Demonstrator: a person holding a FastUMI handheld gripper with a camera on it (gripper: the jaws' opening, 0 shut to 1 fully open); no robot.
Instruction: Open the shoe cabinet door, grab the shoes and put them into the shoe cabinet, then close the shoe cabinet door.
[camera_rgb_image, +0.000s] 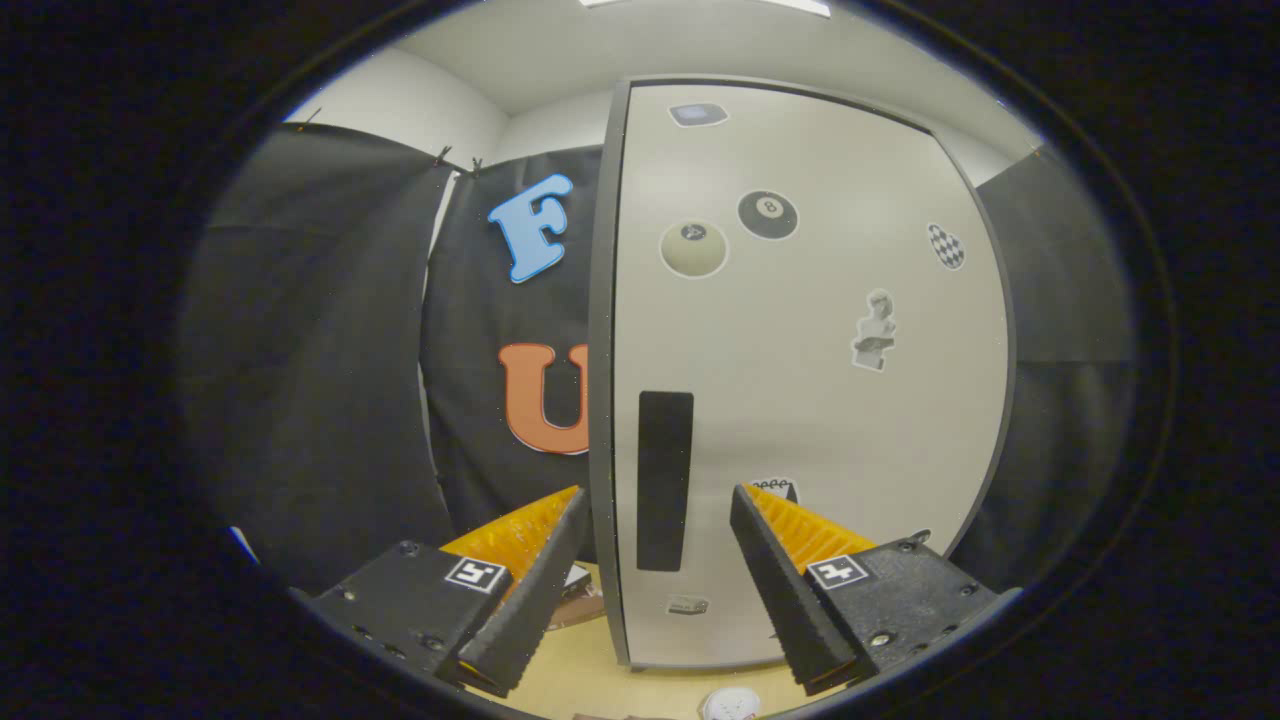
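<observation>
The tongs (655, 590) stand wide open and hold nothing; their two fingers (520, 600) straddle the near edge of the shoe cabinet door (820, 400). Below them lies the pale wooden worktop (580, 660), with a small white object (730, 705) just under the tips; whether it is a shoe cannot be told. Between the fingers, just ahead, sits the dark vertical handle recess (665, 480). The door appears closed or nearly so, its edge beside the left finger. Stickers (768, 214) dot the panel beyond. By this evidence, the task is at its first step: opening, loading the shoes and closing all remain.
</observation>
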